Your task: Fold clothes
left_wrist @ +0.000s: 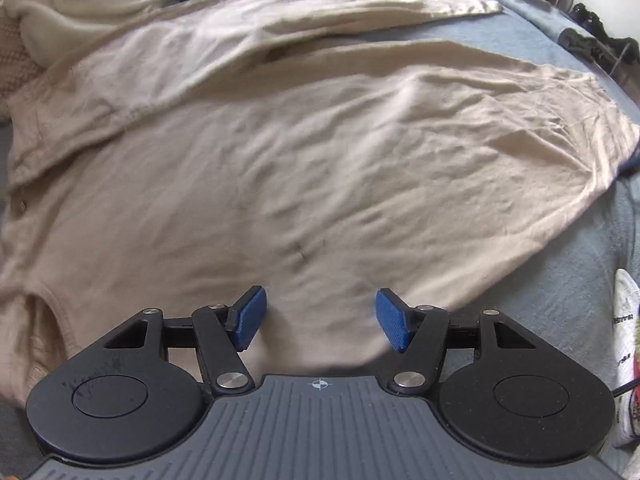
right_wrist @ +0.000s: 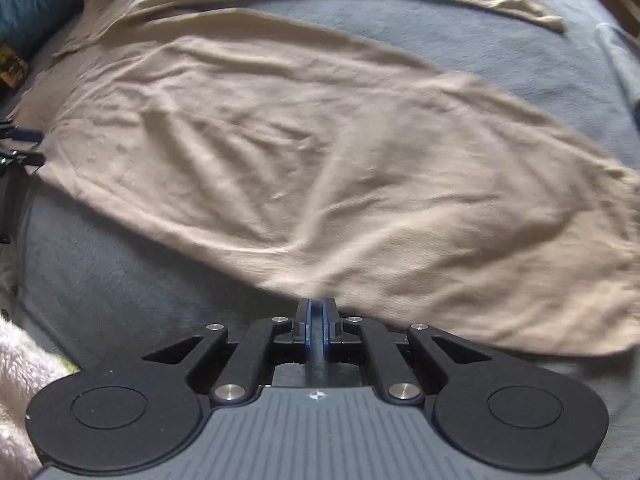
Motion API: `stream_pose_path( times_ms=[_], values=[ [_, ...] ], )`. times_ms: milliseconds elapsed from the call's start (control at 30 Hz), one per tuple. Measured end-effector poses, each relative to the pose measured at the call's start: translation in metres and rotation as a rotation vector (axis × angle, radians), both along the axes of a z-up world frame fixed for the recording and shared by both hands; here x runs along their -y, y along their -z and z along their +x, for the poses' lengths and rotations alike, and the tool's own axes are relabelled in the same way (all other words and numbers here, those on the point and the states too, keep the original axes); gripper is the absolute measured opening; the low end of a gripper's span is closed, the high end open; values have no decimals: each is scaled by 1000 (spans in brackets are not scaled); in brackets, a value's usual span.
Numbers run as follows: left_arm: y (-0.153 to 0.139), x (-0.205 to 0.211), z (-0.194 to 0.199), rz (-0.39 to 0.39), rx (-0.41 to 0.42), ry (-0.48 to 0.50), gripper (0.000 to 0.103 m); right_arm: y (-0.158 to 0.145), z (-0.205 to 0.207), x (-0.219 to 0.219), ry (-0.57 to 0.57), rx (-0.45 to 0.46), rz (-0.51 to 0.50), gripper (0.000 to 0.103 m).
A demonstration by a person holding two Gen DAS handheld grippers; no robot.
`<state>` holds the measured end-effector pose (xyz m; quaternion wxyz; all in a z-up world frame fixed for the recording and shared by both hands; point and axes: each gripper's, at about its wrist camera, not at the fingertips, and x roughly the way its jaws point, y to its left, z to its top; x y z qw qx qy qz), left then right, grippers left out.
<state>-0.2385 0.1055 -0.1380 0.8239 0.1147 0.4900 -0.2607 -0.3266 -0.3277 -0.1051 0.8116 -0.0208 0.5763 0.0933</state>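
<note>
Two claws at the wrinkled beige cotton shirt [left_wrist: 304,152]

Our left claw [left_wrist: 320,318] gapes wide above its fabric; our right claw [right_wrist: 318,322] is pinched together at its hem.

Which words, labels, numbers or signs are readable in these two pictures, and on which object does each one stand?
No text can be read with confidence.
White item at the right edge of the left wrist view: dark and red print, too small and sideways to read.
Each hand-held gripper body: a small crosshair sign only, no letters.
Beige shirt and blue-grey blanket: no print visible.
</note>
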Motion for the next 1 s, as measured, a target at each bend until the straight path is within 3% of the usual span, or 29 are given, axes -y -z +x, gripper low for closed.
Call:
stream_pose_path(
  times_ms=[67, 200, 633, 800, 867, 933, 1000],
  values=[
    [-1, 4, 5, -11, 4, 3, 61, -18, 8, 12, 29, 81, -10, 5],
    [-4, 11, 14, -32, 13, 10, 61, -18, 5, 32, 90, 97, -60, 6],
    [4, 12, 12, 1, 5, -24, 68, -20, -6, 95, 285, 151, -222, 6],
    [2, 9, 7, 0, 1, -62, 68, -9, 23, 74, 213, 184, -218, 7],
    [1, 4, 3, 1, -10, -87, 68, 4, 29, 73, 227, 156, -227, 12],
    [-1, -5, -3, 1, -24, -120, 68, 21, 18, 85, 305, 106, -255, 19],
    [-4, -16, -9, -3, -39, -161, 68, 22, -2, 102, 411, 118, -239, 26]
  ],
)
